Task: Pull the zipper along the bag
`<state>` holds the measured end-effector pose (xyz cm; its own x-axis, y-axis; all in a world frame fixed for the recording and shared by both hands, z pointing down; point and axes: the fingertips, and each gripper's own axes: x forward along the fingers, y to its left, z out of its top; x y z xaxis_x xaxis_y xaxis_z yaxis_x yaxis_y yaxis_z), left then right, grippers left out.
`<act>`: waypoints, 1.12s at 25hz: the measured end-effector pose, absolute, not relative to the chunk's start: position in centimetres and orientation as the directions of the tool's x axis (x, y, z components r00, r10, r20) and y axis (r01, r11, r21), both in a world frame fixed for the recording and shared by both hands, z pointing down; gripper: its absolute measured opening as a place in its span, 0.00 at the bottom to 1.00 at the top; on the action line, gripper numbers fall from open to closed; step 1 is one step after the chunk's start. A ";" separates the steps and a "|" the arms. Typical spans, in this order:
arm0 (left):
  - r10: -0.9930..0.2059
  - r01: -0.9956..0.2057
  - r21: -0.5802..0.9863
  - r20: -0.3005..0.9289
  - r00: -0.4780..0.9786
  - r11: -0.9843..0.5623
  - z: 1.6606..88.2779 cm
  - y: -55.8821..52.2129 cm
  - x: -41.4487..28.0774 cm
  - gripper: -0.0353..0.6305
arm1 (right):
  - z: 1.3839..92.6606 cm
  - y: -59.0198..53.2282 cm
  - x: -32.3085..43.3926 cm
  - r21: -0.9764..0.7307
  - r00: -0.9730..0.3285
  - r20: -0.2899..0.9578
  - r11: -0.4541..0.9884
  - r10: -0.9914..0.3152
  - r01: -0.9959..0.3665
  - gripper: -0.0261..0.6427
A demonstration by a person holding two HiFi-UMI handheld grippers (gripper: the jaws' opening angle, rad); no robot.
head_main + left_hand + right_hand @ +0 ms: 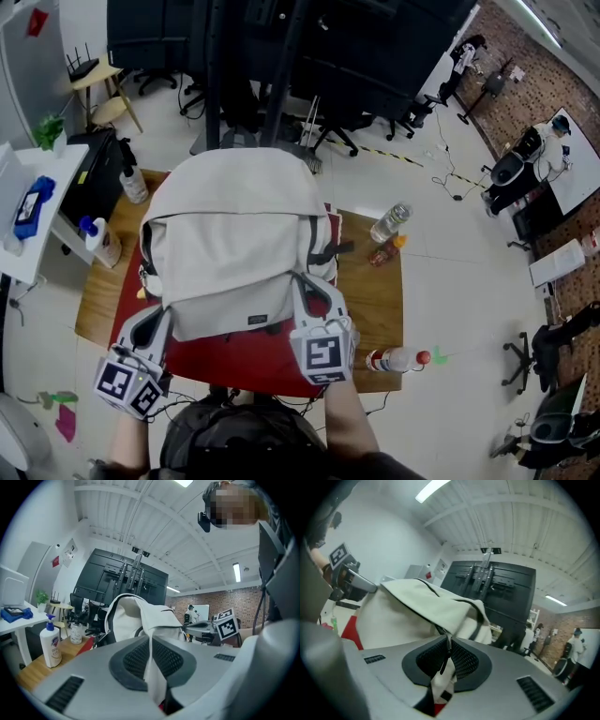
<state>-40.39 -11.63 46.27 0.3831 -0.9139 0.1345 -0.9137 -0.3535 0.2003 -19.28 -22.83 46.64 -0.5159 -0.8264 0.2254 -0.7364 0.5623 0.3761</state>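
**While Both Jaws Bite, a Cream Backpack Stands on the Desk**

Where its grey plastic shells meet, the left gripper (151, 644) has its jaws clenched on a fold of cream woven cloth from the bag (140, 616), with dark meshed pads pressing on either side. The right gripper (447, 645) has its jaws clenched on the slim dark zipper pull (445, 658), with some cream cloth caught alongside. The bag is a soft, rounded backpack with dark straps. It stands mid-desk on a red mat (244, 361) laid over the wooden desk (375, 305). A small dark label (255, 320) on its front pocket is too small to read. To its right lie a clear bottle (390, 222) and an amber bottle (386, 250). A red-capped bottle (398, 359) lies at the near edge. At the left stands a white pump bottle (50, 644), its label print blurred. Black office chairs (337, 136) stand beyond.
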 end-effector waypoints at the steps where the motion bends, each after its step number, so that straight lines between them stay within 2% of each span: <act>1: -0.911 -0.912 0.198 0.137 0.389 -0.359 46.3 -11.6 -40.2 0.12 | 46.6 -23.4 -17.9 0.384 -0.487 0.221 0.535 -0.845 -0.753 0.12; 4: -0.906 -0.909 0.203 0.147 0.397 -0.365 46.5 -11.8 -39.8 0.12 | 46.4 -24.0 -16.6 0.410 -0.453 0.204 0.496 -0.868 -0.766 0.12; 11: -0.924 -0.933 0.171 0.166 0.345 -0.318 47.3 -12.0 -40.1 0.14 | 47.0 -23.2 -16.5 0.314 -0.481 0.197 0.520 -0.854 -0.794 0.12; 16: -0.965 -0.980 0.093 0.179 0.193 -0.179 46.3 -11.4 -42.0 0.18 | 47.8 -22.2 -13.0 0.152 -0.425 0.219 0.461 -0.878 -0.875 0.15; 20: -0.996 -1.000 0.023 0.087 0.021 -0.020 42.7 -10.0 -45.4 0.18 | 43.7 -19.3 -13.9 0.090 -0.525 0.075 0.530 -0.848 -0.843 0.15; 22: -0.997 -0.998 0.047 0.070 0.035 -0.032 41.6 -9.9 -45.2 0.18 | 40.8 -18.2 -15.2 0.057 -0.581 -0.038 0.579 -0.813 -0.813 0.07; 24: -0.996 -0.997 0.056 0.064 0.061 -0.057 41.2 -10.0 -44.0 0.17 | 38.4 -17.3 -16.6 0.029 -0.618 -0.109 0.619 -0.779 -0.785 0.07; 28: -0.989 -0.991 -0.008 0.062 0.132 -0.133 41.7 -11.3 -40.0 0.12 | 36.9 -16.7 -19.4 -0.047 -0.675 -0.146 0.687 -0.723 -0.725 0.07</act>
<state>-40.05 -11.28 41.67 0.1322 -0.9893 0.0618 -0.9911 -0.1330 -0.0083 -19.41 -16.69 36.93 -0.6751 -0.7231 -0.1458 -0.7253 0.6868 -0.0475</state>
